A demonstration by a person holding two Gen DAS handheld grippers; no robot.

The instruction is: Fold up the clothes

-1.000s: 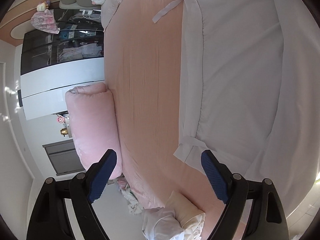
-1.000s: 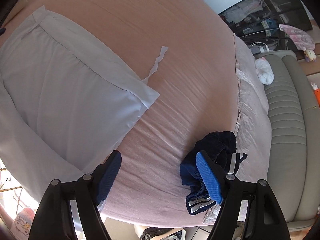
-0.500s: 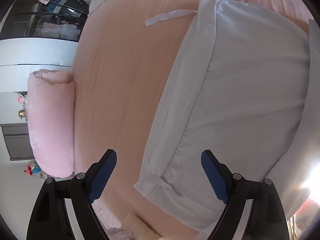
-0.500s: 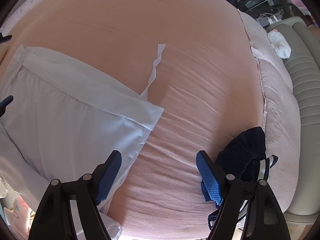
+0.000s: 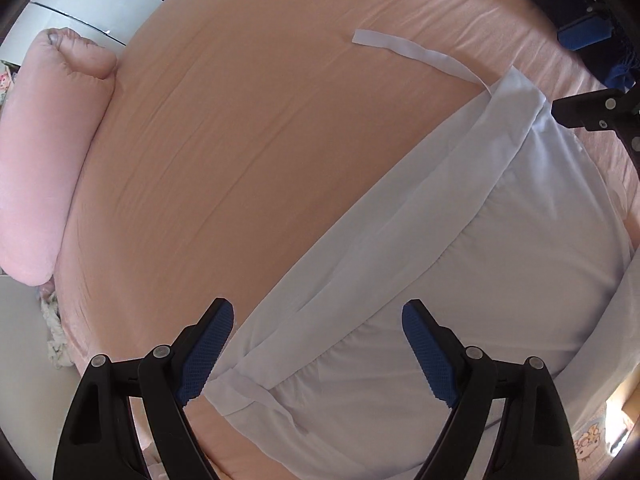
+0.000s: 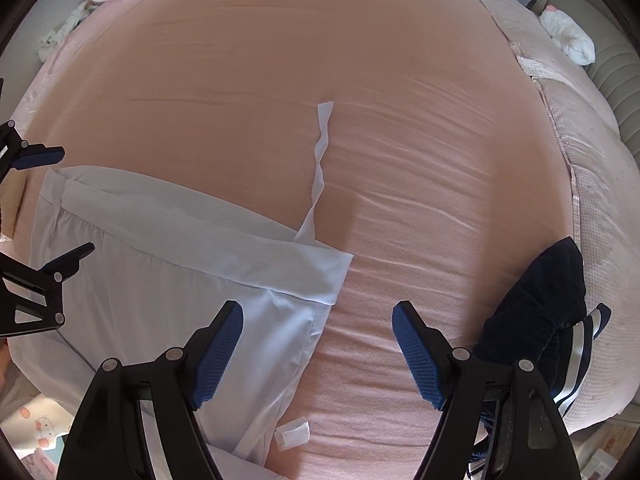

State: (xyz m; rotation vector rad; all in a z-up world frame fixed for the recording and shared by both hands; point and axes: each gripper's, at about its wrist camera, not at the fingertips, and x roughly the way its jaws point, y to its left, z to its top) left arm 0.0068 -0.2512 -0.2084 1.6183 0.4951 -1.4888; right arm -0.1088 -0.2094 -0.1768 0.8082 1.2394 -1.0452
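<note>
The white garment (image 5: 460, 280) lies spread flat on the pink bed (image 5: 260, 140), its waistband edge running across and one tie strip (image 6: 322, 152) trailing out over the sheet. No fold shows yet, so the work looks to be at its start. The left tongs (image 5: 318, 346) hover released over the near left waistband corner; the right tongs (image 6: 318, 350) hover released over the right corner. A dark garment (image 6: 536, 312) waits unfolded at the right.

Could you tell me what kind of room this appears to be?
Most likely a bedroom: a wide bed under a pink sheet, a rolled pink quilt at its edge, and a white garment spread for folding.
</note>
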